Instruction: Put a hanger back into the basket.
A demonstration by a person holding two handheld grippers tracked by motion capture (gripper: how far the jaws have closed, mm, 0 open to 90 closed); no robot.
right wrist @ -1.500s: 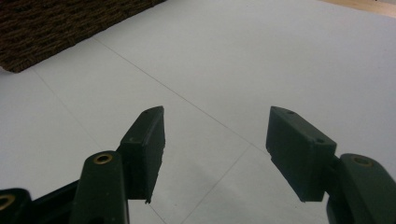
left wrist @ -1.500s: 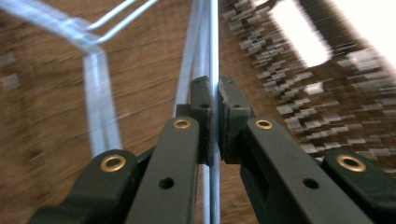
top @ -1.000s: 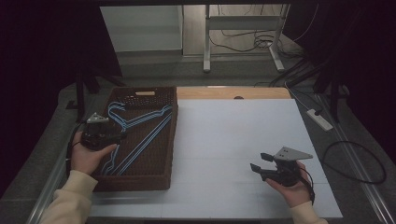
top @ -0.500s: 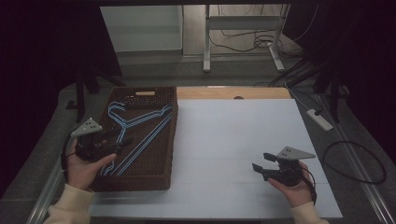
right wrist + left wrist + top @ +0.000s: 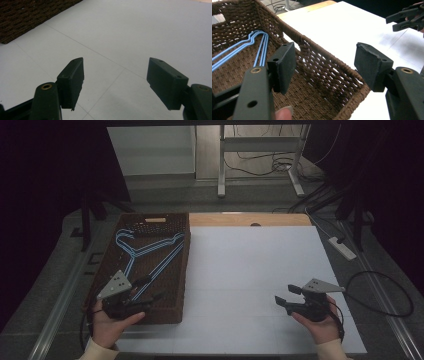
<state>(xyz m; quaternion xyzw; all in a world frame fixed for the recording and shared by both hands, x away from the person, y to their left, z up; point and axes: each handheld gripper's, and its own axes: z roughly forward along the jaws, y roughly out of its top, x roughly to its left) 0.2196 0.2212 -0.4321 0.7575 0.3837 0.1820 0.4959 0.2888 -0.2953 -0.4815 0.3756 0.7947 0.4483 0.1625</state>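
The hangers [image 5: 150, 251], a small stack of thin blue wire ones, lie flat on the floor of the woven brown basket [image 5: 184, 265] at the left of the white table [image 5: 250, 270], hooks toward the far end near the basket's handle slot. In the left gripper view their blue arms [image 5: 259, 47] run side by side, closely nested and touching the basket floor; they look light and springy, and likely to snag one another if only one wire is taken.

Change noted: a second ago the left gripper [image 5: 150, 299] sat over the middle of the basket, above the hangers; it has since drawn back toward the person and now hangs at the basket's near right corner. Its jaws have just been opening and stand wide apart, with nothing between them but the basket's rim [image 5: 329, 62]. The hangers have not shifted between pictures. Judgement: either a release into the basket is complete, or a pick-up was abandoned; which of the two cannot be told.

The right gripper [image 5: 281, 295] rests in the person's hand low over the bare table, well apart from the basket, in the same place as before. Its jaws have also just been opening and are wide and empty, pads [image 5: 72, 80] clear of the surface.
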